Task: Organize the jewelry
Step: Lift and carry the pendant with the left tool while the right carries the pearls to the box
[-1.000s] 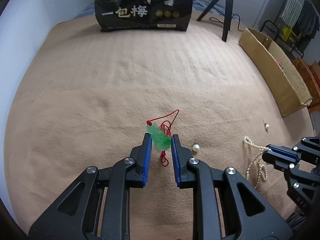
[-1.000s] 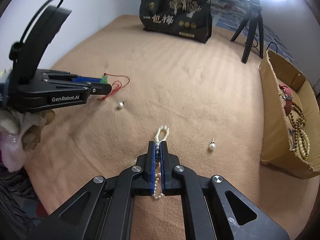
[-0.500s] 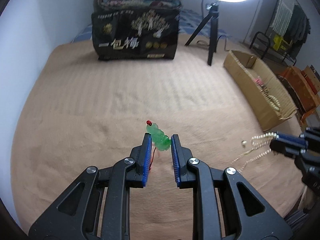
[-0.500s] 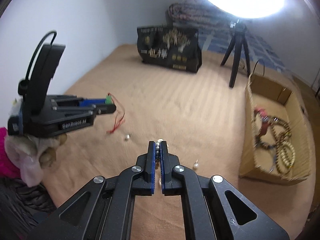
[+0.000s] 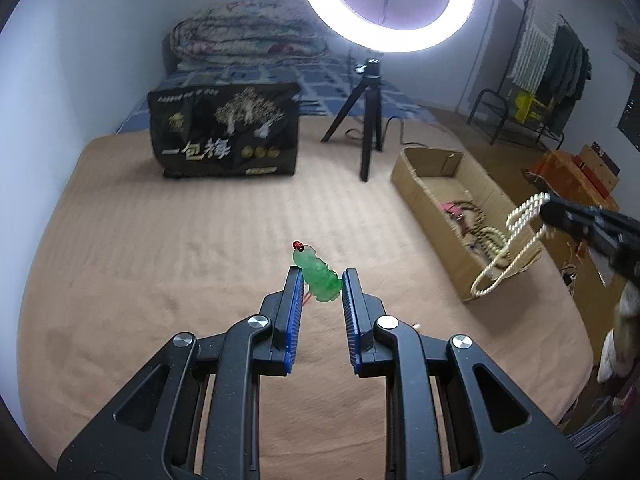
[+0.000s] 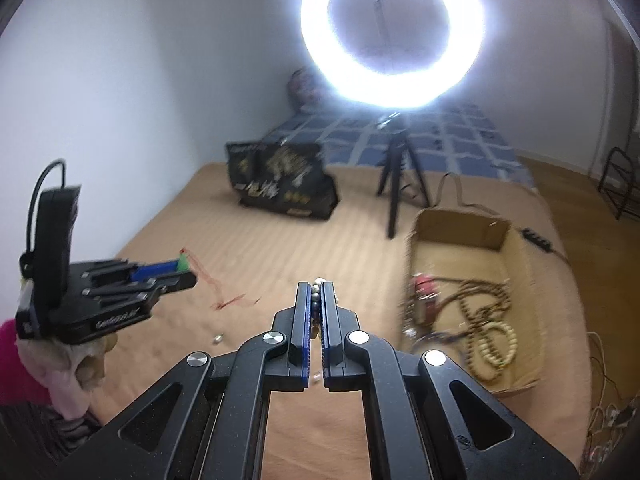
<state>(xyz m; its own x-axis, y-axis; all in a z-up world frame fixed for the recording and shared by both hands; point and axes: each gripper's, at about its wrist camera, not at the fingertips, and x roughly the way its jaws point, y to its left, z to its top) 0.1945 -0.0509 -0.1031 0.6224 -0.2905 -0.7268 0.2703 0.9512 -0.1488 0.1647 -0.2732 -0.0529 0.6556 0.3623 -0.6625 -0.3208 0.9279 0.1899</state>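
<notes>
Left wrist view
- Left gripper [image 5: 319,280]: jaws partly closed on the green jade pendant [image 5: 317,276], which is pinched across its lower half with its long axis running up and away to the left; a red bead tops it.
- Red cord: only a short bit shows below the pendant, between the pads.
- Cardboard box [image 5: 416,184]: ahead and to the right of this gripper, well apart, its long axis running away from the camera; bead strands already lie inside.
- Right gripper [image 5: 548,210]: at the right edge, over the near end of the box, with the pearl necklace [image 5: 510,248] hanging from it in loops just beside the box's near wall.

Right wrist view
- Right gripper [image 6: 316,292]: jaws almost fully closed on the pearl necklace [image 6: 319,283]; a few pearls show at the tips.
- Cardboard box [image 6: 460,228]: ahead and to the right, close; its open top faces up.
- Left gripper [image 6: 182,270]: far left, green pendant at its tip, red cord [image 6: 216,286] trailing down to the tan blanket [image 6: 280,240].
- Nearer arm: in my judgement the right, so the pearls likely go in first.
- Loose piece: a small bead [image 6: 217,338] lies on the blanket.
</notes>
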